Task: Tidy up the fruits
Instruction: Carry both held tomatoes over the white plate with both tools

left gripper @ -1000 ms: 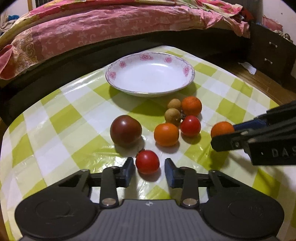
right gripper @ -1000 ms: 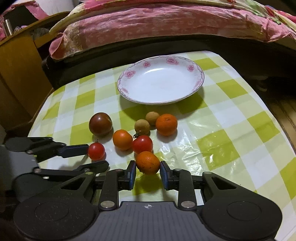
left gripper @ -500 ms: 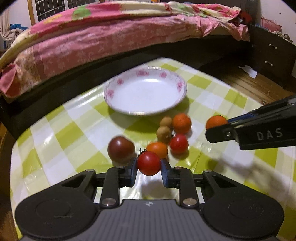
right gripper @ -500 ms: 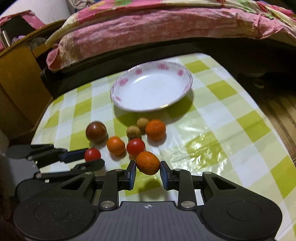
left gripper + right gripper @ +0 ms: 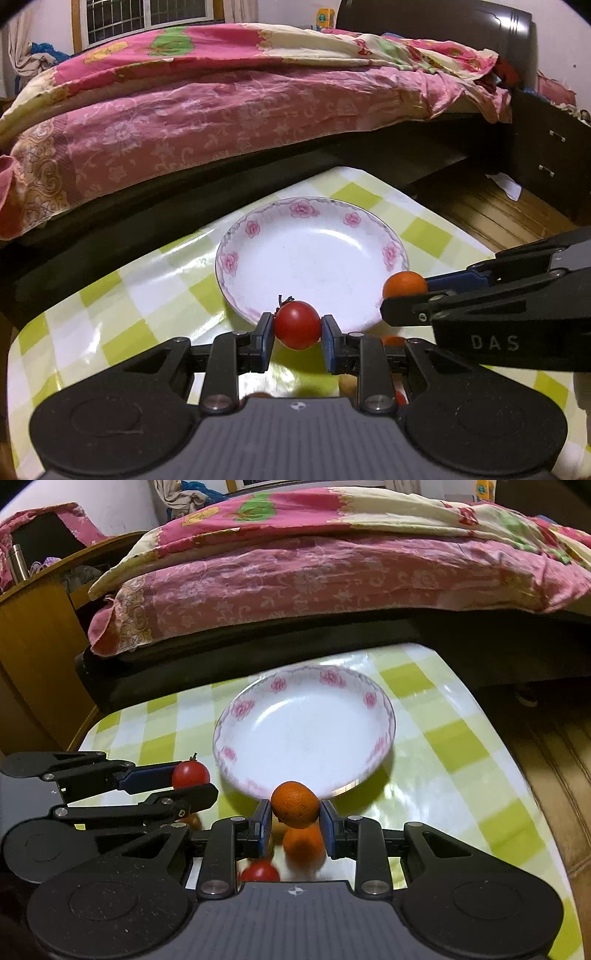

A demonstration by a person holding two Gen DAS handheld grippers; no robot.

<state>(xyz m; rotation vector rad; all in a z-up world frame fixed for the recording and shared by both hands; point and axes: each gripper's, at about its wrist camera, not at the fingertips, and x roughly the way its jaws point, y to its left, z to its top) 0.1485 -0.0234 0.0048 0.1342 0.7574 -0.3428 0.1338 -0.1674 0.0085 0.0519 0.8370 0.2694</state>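
Tablecloth [image 5: 454, 746] of glossy green-and-white checked plastic is being shown spread over the table, with a pink quilted bed [image 5: 229, 122] behind it. On the cloth a round white china plate with pink flowers on its rim [image 5: 255, 229] is being kept bare: no fruit is lying in it yet. A small orange citrus fruit [image 5: 294, 804] is being clamped in the right gripper [image 5: 294, 821] near the plate's rim, and a small red tomato with a stalk [image 5: 297, 324] is being clamped likewise in the left gripper [image 5: 297, 341]. A second orange fruit [image 5: 303, 847] and another red tomato [image 5: 260, 872] are being left on the cloth below, so most of the sorting is judged still to be done.
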